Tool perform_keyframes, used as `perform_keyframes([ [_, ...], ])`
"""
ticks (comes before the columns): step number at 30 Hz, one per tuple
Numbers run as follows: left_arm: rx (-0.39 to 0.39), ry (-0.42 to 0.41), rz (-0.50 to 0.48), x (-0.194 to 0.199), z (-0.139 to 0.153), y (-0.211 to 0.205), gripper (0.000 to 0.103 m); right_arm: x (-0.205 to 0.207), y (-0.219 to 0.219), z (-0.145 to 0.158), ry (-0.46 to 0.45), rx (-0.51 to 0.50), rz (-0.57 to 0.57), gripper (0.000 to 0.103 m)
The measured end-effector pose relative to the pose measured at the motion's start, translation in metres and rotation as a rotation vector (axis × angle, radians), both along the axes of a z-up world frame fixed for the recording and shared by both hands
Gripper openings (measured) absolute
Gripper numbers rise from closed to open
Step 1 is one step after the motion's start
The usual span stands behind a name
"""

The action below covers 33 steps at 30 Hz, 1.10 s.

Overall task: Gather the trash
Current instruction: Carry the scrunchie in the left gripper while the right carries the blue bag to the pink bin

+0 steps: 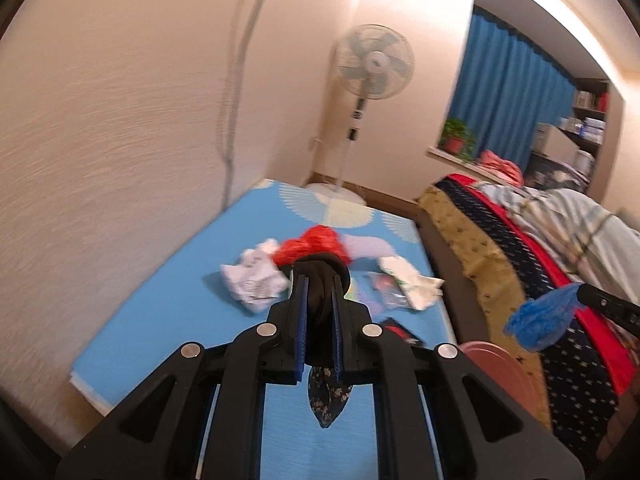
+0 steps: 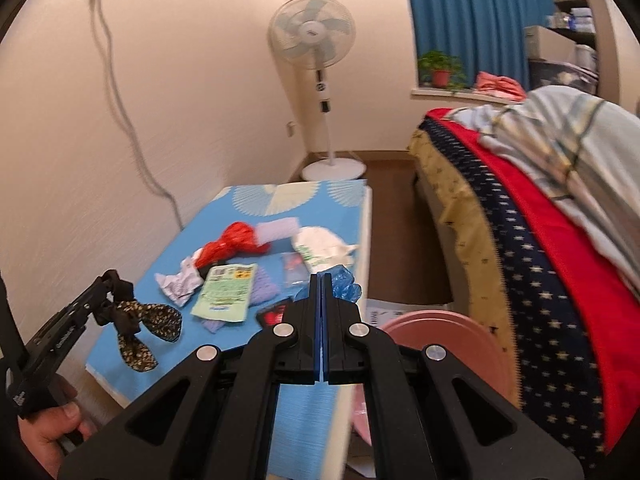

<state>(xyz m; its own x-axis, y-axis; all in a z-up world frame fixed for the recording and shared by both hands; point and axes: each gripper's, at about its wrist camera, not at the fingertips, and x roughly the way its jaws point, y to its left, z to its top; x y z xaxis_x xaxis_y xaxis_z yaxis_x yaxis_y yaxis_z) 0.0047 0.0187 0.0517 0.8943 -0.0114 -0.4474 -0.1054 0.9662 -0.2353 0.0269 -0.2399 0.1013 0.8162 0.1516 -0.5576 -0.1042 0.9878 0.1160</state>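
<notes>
My left gripper (image 1: 319, 280) is shut on a dark floral cloth bow (image 1: 327, 400), held above the blue-covered table (image 1: 168, 320); it also shows in the right wrist view (image 2: 138, 326) at the lower left. My right gripper (image 2: 321, 278) is shut on a crumpled blue plastic bag (image 2: 344, 284), seen from the left wrist view (image 1: 538, 322) hanging over the pink bin (image 2: 436, 336). On the table lie a red plastic bag (image 2: 230, 242), crumpled white paper (image 2: 178, 284), a green leaflet (image 2: 226, 292), a white bag (image 2: 320, 250) and a small red-black packet (image 2: 276, 314).
A bed (image 2: 540, 240) with red and star-patterned covers fills the right side. A standing fan (image 2: 312, 36) is in the far corner. A cable (image 2: 120, 100) hangs down the left wall from a socket. A potted plant (image 2: 440, 68) sits on the window sill.
</notes>
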Motion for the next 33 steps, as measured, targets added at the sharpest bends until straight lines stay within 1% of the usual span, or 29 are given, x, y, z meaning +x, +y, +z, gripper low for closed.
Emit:
perform_keyframes([
  [2, 0.01, -0.007, -0.048, 0.0, 0.005, -0.012, 0.01, -0.005, -0.018, 0.005, -0.005, -0.004, -0.039, 0.0],
  [5, 0.014, -0.022, -0.133, 0.003, 0.013, -0.035, 0.01, -0.011, -0.041, 0.011, -0.022, -0.041, -0.1, 0.0],
  [7, 0.013, -0.028, -0.193, 0.007, 0.017, -0.051, 0.01, -0.013, -0.057, 0.01, -0.022, -0.03, -0.134, 0.0],
  [11, 0.01, -0.031, -0.297, 0.016, 0.021, -0.088, 0.01, -0.013, -0.078, 0.0, -0.019, -0.032, -0.192, 0.0],
  [15, 0.003, -0.024, -0.378, 0.03, 0.02, -0.122, 0.01, -0.011, -0.095, -0.012, -0.006, -0.006, -0.234, 0.0],
  [17, 0.006, -0.02, -0.414, 0.038, 0.02, -0.136, 0.01, -0.008, -0.096, -0.016, -0.001, -0.003, -0.246, 0.0],
  [20, 0.025, -0.009, -0.477, 0.05, 0.014, -0.158, 0.01, -0.001, -0.1, -0.024, 0.015, 0.01, -0.27, 0.0],
  [23, 0.032, 0.009, -0.532, 0.061, 0.0, -0.177, 0.01, 0.002, -0.099, -0.027, 0.023, 0.001, -0.284, 0.0],
  [27, 0.038, 0.028, -0.583, 0.067, -0.019, -0.191, 0.01, 0.006, -0.1, -0.033, 0.036, -0.025, -0.302, 0.0],
  [31, 0.034, 0.042, -0.622, 0.071, -0.036, -0.202, 0.01, 0.009, -0.104, -0.037, 0.053, -0.028, -0.321, 0.0],
  [33, 0.048, 0.056, -0.639, 0.073, -0.045, -0.208, 0.01, 0.011, -0.105, -0.039, 0.06, -0.031, -0.323, 0.0],
])
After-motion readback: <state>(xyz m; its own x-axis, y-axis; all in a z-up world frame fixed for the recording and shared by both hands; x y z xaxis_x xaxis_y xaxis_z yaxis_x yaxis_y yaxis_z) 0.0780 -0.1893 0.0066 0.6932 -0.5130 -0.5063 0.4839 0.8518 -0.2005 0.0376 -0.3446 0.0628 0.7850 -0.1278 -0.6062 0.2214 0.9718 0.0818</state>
